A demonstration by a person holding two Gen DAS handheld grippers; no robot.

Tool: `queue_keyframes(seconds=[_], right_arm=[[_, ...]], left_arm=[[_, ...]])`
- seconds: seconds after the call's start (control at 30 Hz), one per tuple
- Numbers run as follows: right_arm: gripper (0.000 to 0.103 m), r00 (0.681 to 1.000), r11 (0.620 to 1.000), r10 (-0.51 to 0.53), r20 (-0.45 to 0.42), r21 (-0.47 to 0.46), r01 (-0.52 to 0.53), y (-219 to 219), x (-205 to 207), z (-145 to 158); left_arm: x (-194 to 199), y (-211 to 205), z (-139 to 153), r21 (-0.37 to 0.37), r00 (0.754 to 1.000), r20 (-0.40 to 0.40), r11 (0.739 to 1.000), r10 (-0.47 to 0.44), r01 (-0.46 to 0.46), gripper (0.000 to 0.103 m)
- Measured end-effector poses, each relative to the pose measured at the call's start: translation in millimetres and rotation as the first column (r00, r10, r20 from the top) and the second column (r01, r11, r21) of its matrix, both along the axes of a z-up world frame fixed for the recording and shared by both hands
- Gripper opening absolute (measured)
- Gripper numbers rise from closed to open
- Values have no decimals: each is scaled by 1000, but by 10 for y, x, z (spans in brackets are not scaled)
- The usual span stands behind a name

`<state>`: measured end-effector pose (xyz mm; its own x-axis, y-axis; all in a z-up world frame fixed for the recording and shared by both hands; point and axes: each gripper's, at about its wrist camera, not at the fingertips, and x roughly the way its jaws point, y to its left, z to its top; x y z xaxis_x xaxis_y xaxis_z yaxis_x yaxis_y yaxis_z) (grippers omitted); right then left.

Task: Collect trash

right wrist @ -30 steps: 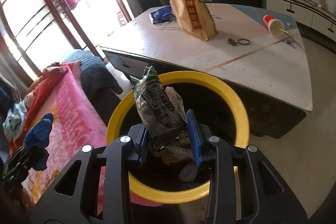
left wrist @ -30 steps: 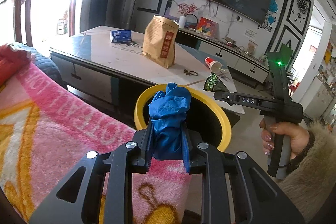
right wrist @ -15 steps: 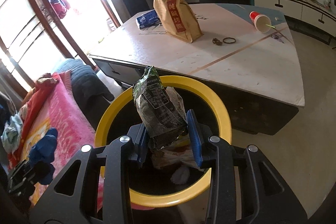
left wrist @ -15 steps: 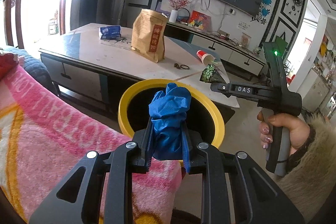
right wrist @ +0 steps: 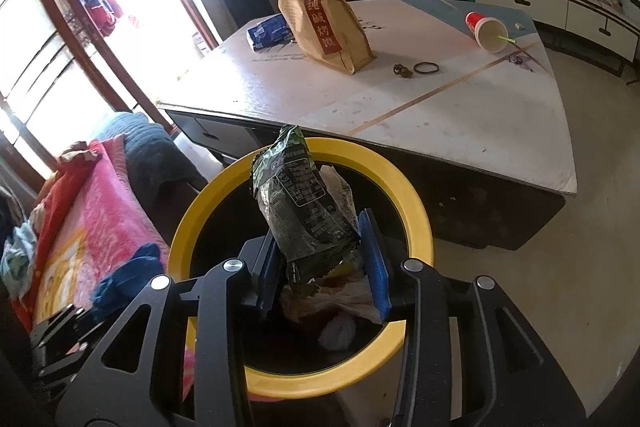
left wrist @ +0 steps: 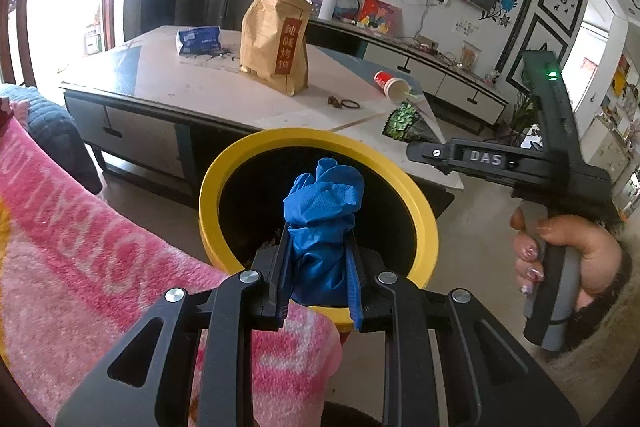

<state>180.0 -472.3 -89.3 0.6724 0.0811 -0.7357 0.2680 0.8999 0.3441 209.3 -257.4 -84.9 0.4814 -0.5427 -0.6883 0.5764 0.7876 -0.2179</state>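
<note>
Pinching crumpled blue wad (left wrist: 322, 211), crinkly wrapper (right wrist: 298, 207).

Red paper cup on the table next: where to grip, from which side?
The red paper cup lies on its side on the table, open mouth toward the near edge, green straw sticking out. Probably best to come from above, fingers across the red wall behind the rim, clear of the straw.

Bin (right wrist: 416, 227) sits on the floor just before the table's (right wrist: 500, 131) near edge, blanket (right wrist: 100, 211) to its left; on the table, paper bag (right wrist: 326, 23) mid, packet (right wrist: 268, 33) behind-left, cup (right wrist: 486, 31) toward the right edge
</note>
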Motion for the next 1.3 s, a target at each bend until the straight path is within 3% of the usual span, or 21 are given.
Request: queue_keyframes(seconds=[0.4, 0.7, 0.9, 1.0, 1.13, 1.3], right_arm=[[33, 999, 999, 37, 0, 22, -37, 76, 28, 3], [46, 998, 998, 58, 6, 22, -58, 132, 28, 27], [55, 999, 999, 34, 16, 15, -34, 90, -3, 49], [56, 999, 999, 29, 19, 15, -29, 68, -12, 63], [66, 1000, 1000, 11, 24, 9, -11, 37, -52, 95], [76, 999, 1000, -10, 39, -13, 11, 13, -138, 171]], left_arm=[[333, -116, -59, 20, 999, -25, 999, 31, -30, 22], [393, -202, -85, 23, 999, -40, 1000, 22, -21, 25], [397, -223, -82, 27, 999, -40, 999, 24, -23, 46], [392, -211, -74, 24, 999, -38, 999, 29, -28, 60], [383, -165, -42, 15, 998, -34, 999, 43, -43, 82], [358, -74, 30, 21, 997, -12, 997, 71, -71, 94]])
